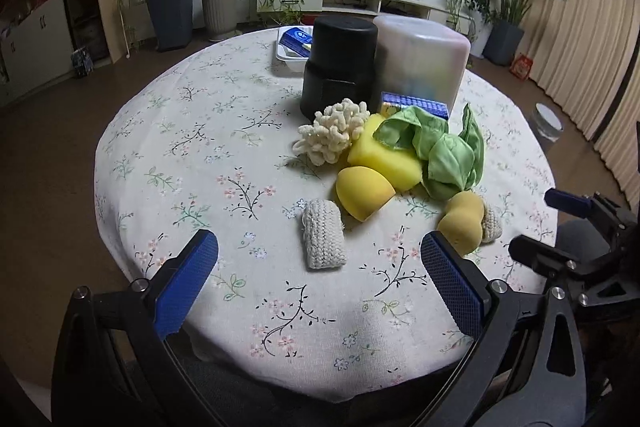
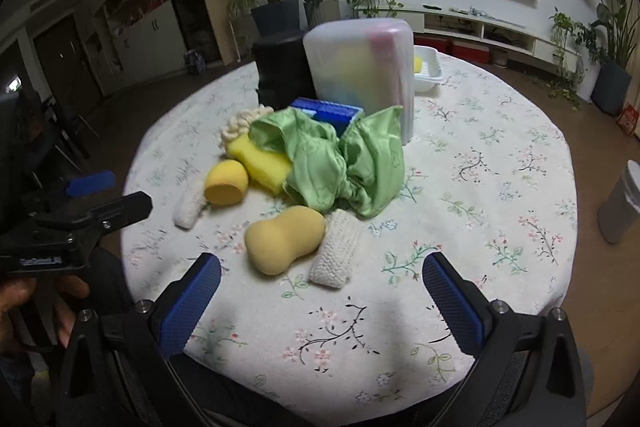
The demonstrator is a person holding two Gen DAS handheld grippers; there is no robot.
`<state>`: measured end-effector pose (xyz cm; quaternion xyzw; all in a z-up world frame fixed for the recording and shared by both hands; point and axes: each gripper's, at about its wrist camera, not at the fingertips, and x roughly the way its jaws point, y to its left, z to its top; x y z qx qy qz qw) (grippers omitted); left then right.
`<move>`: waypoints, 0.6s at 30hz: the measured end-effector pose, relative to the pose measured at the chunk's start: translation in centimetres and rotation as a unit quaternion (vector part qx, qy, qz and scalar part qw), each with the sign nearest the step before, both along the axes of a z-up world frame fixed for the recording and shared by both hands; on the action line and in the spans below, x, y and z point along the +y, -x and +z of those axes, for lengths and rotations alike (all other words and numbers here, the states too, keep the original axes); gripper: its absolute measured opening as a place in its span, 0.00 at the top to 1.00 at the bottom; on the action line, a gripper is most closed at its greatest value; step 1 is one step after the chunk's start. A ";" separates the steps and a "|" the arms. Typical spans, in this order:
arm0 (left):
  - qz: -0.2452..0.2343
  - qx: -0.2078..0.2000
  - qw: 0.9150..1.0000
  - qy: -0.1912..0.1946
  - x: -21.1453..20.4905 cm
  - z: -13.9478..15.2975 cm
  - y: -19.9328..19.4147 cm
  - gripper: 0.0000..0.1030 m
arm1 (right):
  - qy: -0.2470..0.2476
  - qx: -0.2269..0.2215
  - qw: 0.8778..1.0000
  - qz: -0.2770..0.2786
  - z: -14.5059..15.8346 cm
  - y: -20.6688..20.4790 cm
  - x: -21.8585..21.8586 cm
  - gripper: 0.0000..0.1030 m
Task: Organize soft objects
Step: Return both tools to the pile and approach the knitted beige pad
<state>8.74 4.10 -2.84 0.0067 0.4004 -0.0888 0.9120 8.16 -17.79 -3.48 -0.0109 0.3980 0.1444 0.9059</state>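
Covering the round surface (image 1: 168, 155) is a floral cloth, and every soft item lies loose on it, so sorting appears not yet begun. At the far side stand a translucent lidded container (image 1: 424, 59) and a black container (image 1: 340, 63), touching each other; either may be the destination, though this cannot be confirmed.

Items awaiting sorting, largest first:
- Green cloth (image 2: 344, 163), crumpled, against the translucent container.
- Yellow block sponge (image 1: 380, 155), partly under the green cloth.
- Cream chenille mitt (image 1: 334, 135), leaning on the black container.
- Gourd-shaped sponge (image 2: 280, 239), touching a knitted pad.
- Egg-shaped sponge (image 1: 362, 193), cut face toward the camera.
- Two knitted cream pads: one (image 1: 324, 239) by the egg-shaped sponge, one (image 2: 336, 255) beside the gourd-shaped sponge.

Left claw (image 1: 320, 283): jaws wide, nothing between the pads. The first knitted pad lies just ahead, centred in the gap.

Right claw (image 2: 322, 301): jaws wide, empty. The gourd-shaped sponge and second knitted pad lie just ahead, inside the jaw line.

Remaining work: all items.
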 end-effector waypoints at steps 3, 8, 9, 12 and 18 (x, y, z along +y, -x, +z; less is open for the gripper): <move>0.002 0.012 1.000 -0.004 -0.3 -0.8 -0.4 0.00 | 0.005 0.008 1.000 -0.018 -0.5 -0.3 -0.7 0.01; 0.004 0.035 0.999 -0.014 -0.8 -2.2 -1.2 0.00 | 0.012 0.030 0.999 -0.033 -1.8 -1.2 -1.7 0.04; 0.005 0.037 0.999 -0.015 -0.9 -2.3 -1.3 0.00 | 0.015 0.031 0.999 -0.031 -1.9 -1.3 -1.6 0.05; 0.007 0.040 0.999 -0.014 -0.9 -2.6 -1.6 0.00 | 0.024 0.036 0.999 -0.021 -2.3 -1.6 -0.8 0.06; 0.009 0.050 0.999 -0.006 -0.6 -2.8 -2.2 0.00 | 0.030 0.044 0.998 -0.016 -2.9 -2.3 0.0 0.11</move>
